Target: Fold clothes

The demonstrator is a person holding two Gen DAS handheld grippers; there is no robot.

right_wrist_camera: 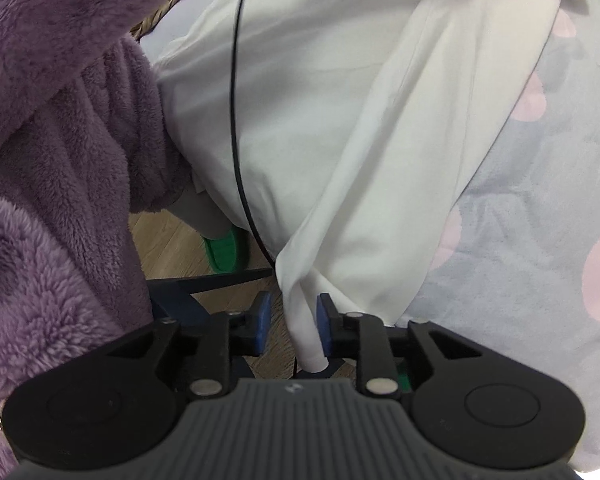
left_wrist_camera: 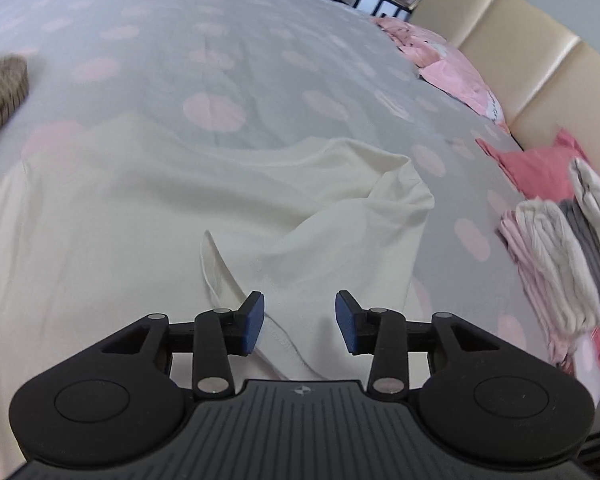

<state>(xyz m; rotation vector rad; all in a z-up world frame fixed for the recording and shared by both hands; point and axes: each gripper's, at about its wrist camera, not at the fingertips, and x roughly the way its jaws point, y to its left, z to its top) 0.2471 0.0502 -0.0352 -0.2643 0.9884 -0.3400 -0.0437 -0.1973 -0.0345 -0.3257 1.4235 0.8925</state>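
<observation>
Left wrist view: my left gripper [left_wrist_camera: 300, 322] hangs low over the cream shirt [left_wrist_camera: 140, 216], jaws wide apart, nothing pinched. A stitched hem runs under the gap, closer to the left pad.
Right wrist view: my right gripper [right_wrist_camera: 291, 326] has a rolled corner of the same cream shirt [right_wrist_camera: 320, 128] between the pads. It touches the right pad, but there's a gap on the left, so it's part open and not clamping as far as I can tell.
Where the shirt is: spread on the dotted bedspread [left_wrist_camera: 228, 60], with that corner hanging off the bed's edge over the wood floor [right_wrist_camera: 172, 240].
Key relation: cloth runs forward and away from both grippers. Its long axis goes ahead and slightly right in the right view. The right gripper is already on an edge; the left is only above one.
Only the left view shows: a crumpled sleeve [left_wrist_camera: 396, 196], a stack of folded clothes [left_wrist_camera: 560, 256] and pink pillows [left_wrist_camera: 456, 68].
Only the right view shows: my purple fleece sleeve [right_wrist_camera: 60, 128], a black cable [right_wrist_camera: 236, 100] and a green slipper [right_wrist_camera: 224, 252].
</observation>
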